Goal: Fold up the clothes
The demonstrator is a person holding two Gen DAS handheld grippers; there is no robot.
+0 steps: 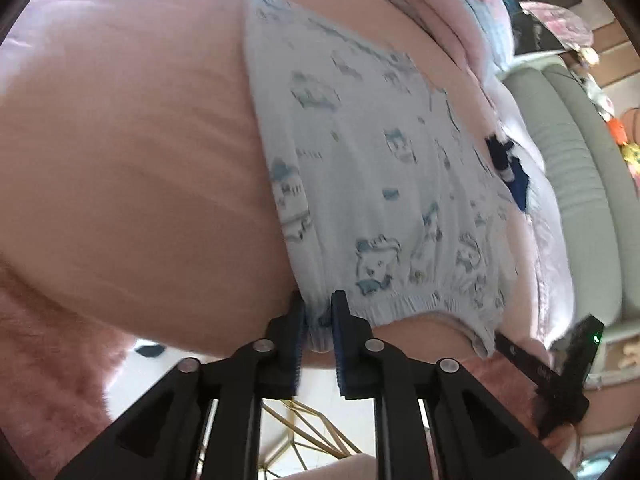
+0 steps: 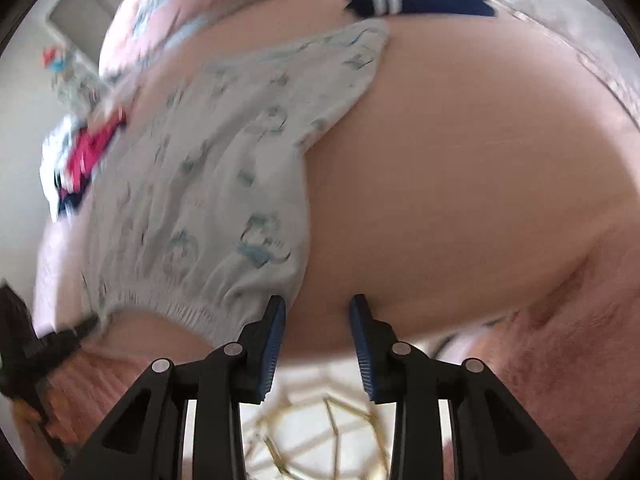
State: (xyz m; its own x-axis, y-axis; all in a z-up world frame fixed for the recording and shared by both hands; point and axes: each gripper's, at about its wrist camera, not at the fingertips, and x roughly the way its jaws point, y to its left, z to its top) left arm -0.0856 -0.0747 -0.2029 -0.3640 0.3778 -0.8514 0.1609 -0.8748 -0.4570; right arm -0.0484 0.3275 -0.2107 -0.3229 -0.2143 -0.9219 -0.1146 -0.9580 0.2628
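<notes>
Pink bedding [image 1: 132,152] is shown carrying printed pale-blue shorts [image 1: 360,168] spread flat and unfolded near its front edge, the waistband corner clamped by the left gripper [image 1: 318,322], while the right gripper [image 2: 318,312], parted and empty, is poised beside the other corner.

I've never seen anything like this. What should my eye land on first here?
First, the pale blue printed garment spread flat on the pink bed cover. The left gripper has its jaws shut on the elastic waistband's corner, while the right gripper stands open just beside the opposite corner. A bright pink and navy clothes pile waits farther back.
</notes>
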